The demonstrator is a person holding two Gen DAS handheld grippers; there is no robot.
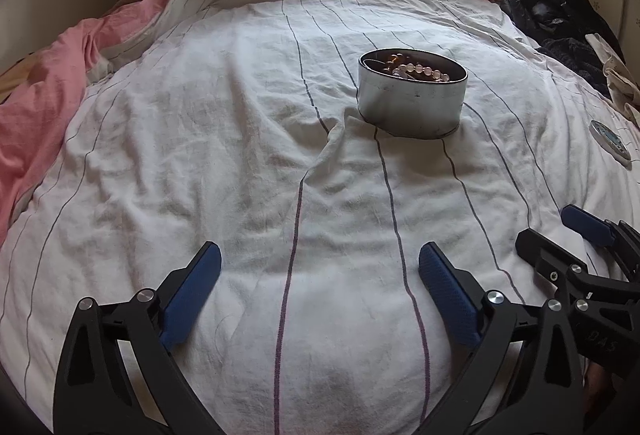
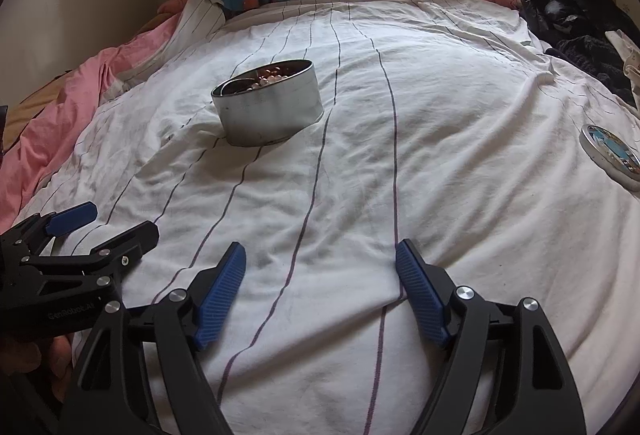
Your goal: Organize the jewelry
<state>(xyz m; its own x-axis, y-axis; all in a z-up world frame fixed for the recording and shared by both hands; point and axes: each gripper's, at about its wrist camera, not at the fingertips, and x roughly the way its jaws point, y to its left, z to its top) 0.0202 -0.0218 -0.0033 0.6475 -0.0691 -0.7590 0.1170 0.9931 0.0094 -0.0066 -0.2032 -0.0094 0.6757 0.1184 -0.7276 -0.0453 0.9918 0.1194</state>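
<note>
The round tin [image 1: 412, 93] of beads [image 1: 416, 69] stands upright on the bed [image 1: 240, 155], its lid [image 2: 610, 151] well apart to the right. Both the left hand-held gripper [image 1: 320, 295] and the right hand-held gripper [image 2: 320, 291] hover apart and empty (nothing between the pads). To close the tin, grasp the lid by its rim and keep it level.

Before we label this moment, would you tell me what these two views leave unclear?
- Tin contents: the wall hides all but the top beads; separate pieces cannot be counted in either view.
- Lid: cut by the right wrist frame's right edge; fisheye stretch blurs its picture.
- Dark pile: too dim in both views to name.
- Right gripper: cut by the left wrist frame's right edge.
</note>
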